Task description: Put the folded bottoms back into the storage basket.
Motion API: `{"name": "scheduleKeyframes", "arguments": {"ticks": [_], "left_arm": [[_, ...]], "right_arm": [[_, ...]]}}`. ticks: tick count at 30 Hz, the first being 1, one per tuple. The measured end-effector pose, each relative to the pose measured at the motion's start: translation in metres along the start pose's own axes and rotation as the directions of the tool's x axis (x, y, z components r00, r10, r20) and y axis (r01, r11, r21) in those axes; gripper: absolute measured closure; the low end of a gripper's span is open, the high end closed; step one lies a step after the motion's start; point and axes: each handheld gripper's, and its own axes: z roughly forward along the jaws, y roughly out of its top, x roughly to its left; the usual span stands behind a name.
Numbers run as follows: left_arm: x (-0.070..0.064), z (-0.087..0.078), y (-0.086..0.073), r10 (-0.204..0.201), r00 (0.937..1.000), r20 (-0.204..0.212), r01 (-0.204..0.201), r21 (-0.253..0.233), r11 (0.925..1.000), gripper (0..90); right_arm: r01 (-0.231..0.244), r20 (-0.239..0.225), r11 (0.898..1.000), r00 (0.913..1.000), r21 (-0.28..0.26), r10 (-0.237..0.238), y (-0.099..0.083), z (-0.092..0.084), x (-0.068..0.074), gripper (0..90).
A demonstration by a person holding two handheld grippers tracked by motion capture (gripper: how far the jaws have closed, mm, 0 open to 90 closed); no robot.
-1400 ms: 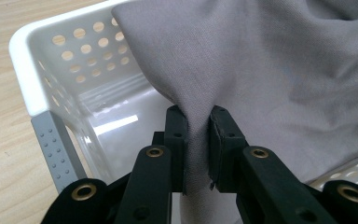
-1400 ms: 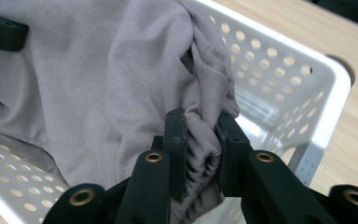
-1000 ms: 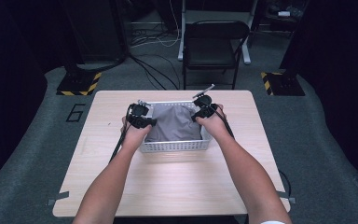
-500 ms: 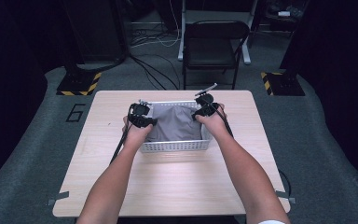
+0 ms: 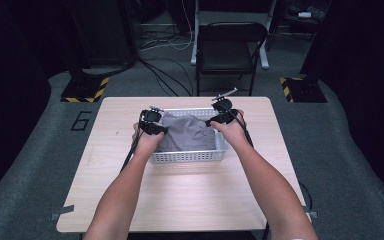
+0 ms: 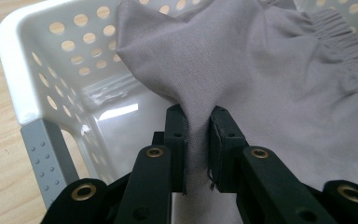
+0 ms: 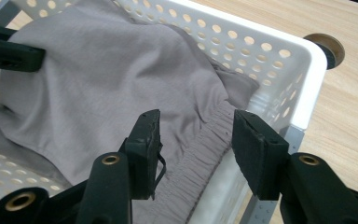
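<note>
Grey cloth point(image 5: 187, 132) lying in a white basket point(image 5: 187, 156) on the table point(image 5: 180, 200).

The left gripper point(image 6: 198, 128) has its fingers clamped on a pinched fold of the cloth near the basket's left wall. The right gripper point(image 7: 196, 135) has just been opening its fingers; they stand apart over the cloth's gathered waistband by the right wall, not pressing it.

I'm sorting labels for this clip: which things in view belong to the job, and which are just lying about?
In the job:
grey cloth
white basket
left gripper, shut on the cloth
right gripper, jaws just opening

Lying about:
black chair
floor cables
</note>
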Motion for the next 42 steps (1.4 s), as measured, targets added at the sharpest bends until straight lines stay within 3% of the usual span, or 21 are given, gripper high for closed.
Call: {"name": "scheduleKeyframes", "arguments": {"ticks": [5, 8, 13, 17, 26, 40, 42], "left_arm": [[0.004, 0.004, -0.001, -0.030, 0.9994, -0.020, 0.031, 0.032, 0.9990, 75.7], [0.006, 0.003, -0.002, -0.033, 0.9980, -0.053, 0.036, 0.044, 0.9984, 70.3], [0.011, -0.007, 0.000, -0.061, 0.9941, -0.089, 0.060, -0.009, 0.9981, 60.7], [0.012, -0.012, 0.000, -0.075, 0.9941, -0.078, 0.074, -0.024, 0.9970, 57.4], [0.011, -0.023, -0.001, -0.041, 0.9977, -0.054, 0.039, -0.029, 0.9988, 52.0], [0.010, -0.049, -0.011, -0.005, 1.0000, -0.008, 0.004, -0.058, 0.9983, 50.6], [0.009, -0.055, -0.011, 0.016, 0.9998, -0.010, -0.016, -0.059, 0.9981, 50.4]], "right_arm": [[0.000, -0.011, 1.000, 0.9999, -0.014, -0.001, 0.000, -0.003, 0.004, 52.0], [0.008, -0.019, 1.000, 0.9998, -0.015, -0.008, 0.001, -0.004, 0.005, 52.0], [0.008, -0.022, 1.000, 0.9997, -0.017, -0.009, 0.000, -0.004, 0.006, 51.5], [0.014, -0.027, 1.000, 0.9995, -0.018, -0.015, 0.000, -0.004, 0.008, 51.1], [0.016, -0.040, 1.000, 0.9991, -0.015, -0.017, -0.001, -0.007, 0.014, 50.1], [0.071, -0.054, 0.997, 0.9959, -0.030, -0.073, -0.007, -0.021, 0.021, 47.7], [0.075, -0.055, 0.997, 0.9956, -0.031, -0.076, -0.010, -0.023, 0.021, 47.6]]}}
